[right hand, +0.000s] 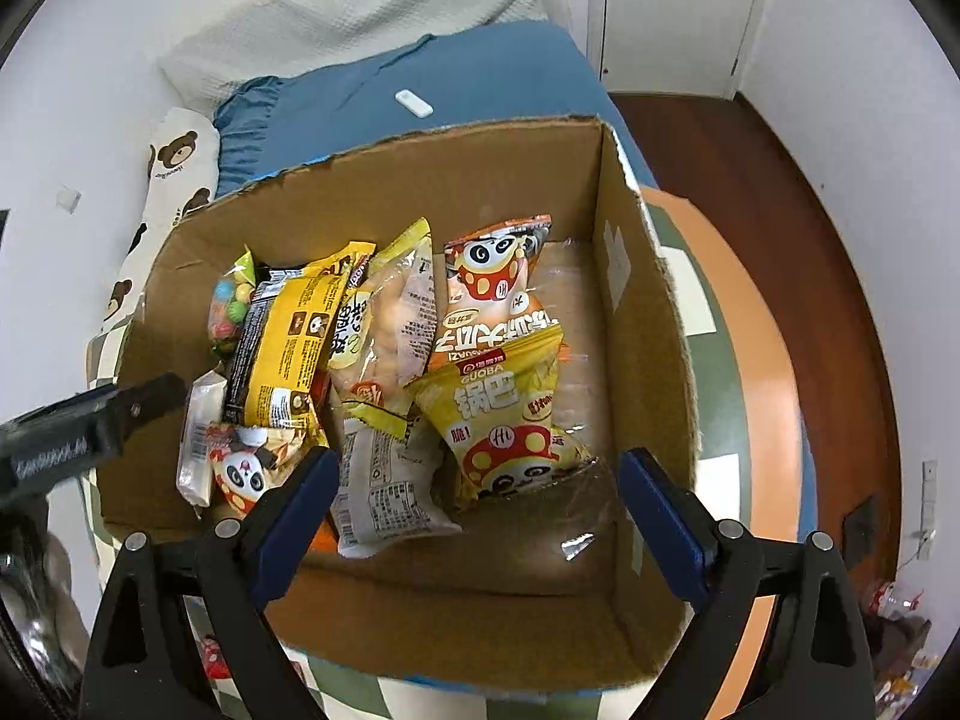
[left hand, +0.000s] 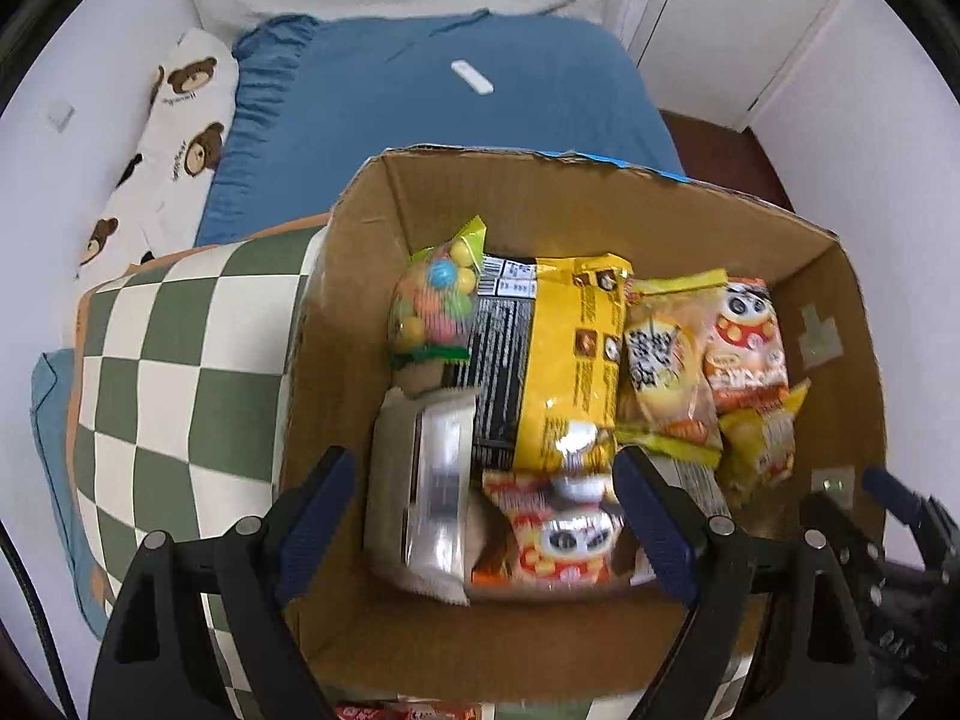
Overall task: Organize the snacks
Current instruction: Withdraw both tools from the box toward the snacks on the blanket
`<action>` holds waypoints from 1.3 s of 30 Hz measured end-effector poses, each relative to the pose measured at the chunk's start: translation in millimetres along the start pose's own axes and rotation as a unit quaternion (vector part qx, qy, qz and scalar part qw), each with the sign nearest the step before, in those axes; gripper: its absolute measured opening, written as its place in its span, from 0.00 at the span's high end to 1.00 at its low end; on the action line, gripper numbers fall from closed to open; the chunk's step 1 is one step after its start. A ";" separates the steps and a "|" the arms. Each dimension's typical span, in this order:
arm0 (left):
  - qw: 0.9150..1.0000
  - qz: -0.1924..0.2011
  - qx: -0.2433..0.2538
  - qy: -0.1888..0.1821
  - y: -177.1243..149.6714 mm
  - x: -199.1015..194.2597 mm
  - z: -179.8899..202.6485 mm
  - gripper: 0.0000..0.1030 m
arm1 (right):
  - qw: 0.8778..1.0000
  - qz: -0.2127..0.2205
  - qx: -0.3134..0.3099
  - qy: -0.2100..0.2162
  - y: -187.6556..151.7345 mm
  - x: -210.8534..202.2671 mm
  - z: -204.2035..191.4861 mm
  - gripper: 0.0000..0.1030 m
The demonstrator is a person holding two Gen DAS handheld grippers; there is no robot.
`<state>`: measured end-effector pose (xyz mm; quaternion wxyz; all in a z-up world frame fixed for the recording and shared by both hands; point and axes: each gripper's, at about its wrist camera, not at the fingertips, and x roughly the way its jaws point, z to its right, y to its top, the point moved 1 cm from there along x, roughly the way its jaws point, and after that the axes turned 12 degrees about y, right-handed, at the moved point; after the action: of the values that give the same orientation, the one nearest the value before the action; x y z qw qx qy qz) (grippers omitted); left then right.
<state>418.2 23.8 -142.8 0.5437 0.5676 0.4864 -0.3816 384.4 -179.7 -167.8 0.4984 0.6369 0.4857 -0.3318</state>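
An open cardboard box holds several snack packs. Among them are a net of coloured candy balls, a black and yellow bag, a silver-white pack, panda-print packs and a yellow GUOBA bag. My left gripper is open and empty above the box's near left part. My right gripper is open and empty above the near middle. The left gripper also shows at the left edge of the right wrist view.
The box stands on a green and white checked cushion with an orange border, on a bed with a blue sheet. A bear-print pillow lies left. A small white remote lies on the sheet. Wooden floor is to the right.
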 end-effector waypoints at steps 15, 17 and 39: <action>0.994 0.111 0.003 0.018 -59.5 -83.2 -6.3 0.15 | 0.997 0.064 -0.046 -0.005 -45.8 -74.7 -25.6 0.06; 0.992 0.127 0.000 0.015 -69.1 -96.7 -8.3 0.15 | 0.995 0.082 -0.051 -0.007 -54.1 -88.7 -29.9 0.06; 0.997 -0.003 0.021 0.074 -241.5 4.7 -52.0 0.15 | 0.995 -0.079 0.063 -0.015 -213.7 17.9 42.1 0.06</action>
<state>180.8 60.2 -200.6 0.4931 0.6039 0.5187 -0.3509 189.7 -208.2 -262.8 0.4370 0.6218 0.5046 -0.4095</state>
